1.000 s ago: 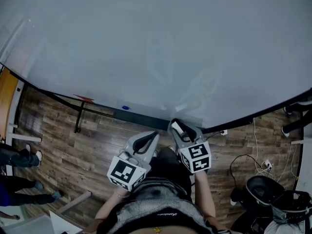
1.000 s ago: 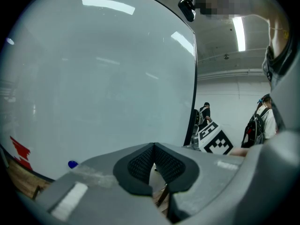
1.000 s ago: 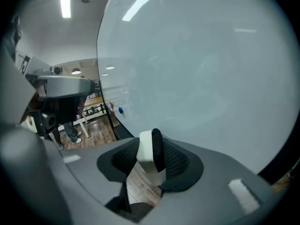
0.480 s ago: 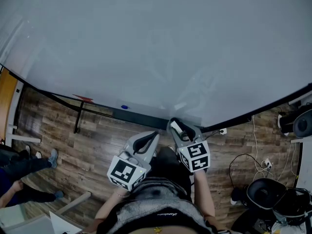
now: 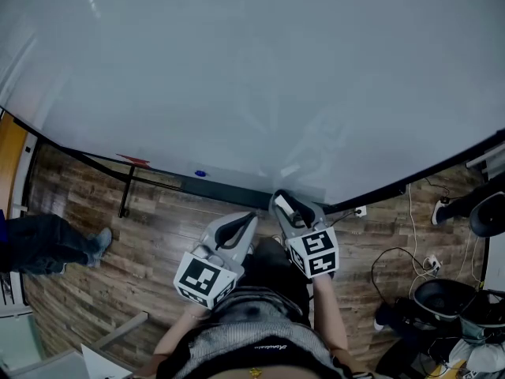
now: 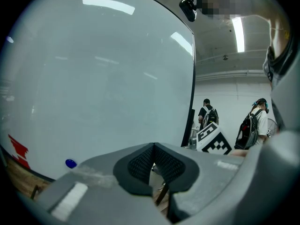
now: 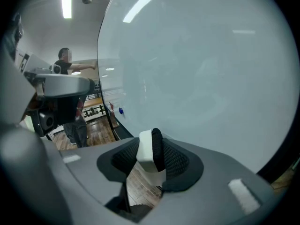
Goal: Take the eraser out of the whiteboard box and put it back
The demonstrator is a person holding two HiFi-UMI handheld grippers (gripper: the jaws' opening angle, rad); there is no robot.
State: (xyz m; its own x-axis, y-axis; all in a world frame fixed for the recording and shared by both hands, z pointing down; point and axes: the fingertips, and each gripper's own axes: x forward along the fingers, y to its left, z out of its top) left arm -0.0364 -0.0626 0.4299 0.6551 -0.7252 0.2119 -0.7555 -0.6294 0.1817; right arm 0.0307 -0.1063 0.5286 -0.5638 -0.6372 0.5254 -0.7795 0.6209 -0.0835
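R gripper is clamped on the eraser: white body + black felt side, upright btwn the pads, sticking out past the tips. It sits at the lower edge of the whiteboard, right of the blue magnet; contact w/ the board can't be told. L gripper has its jaws together at the tips, nothing btwn them, held just left of the R one, aimed at the same lower edge. A dark tray runs along that edge, above the wood floor. Red mark lies further left.
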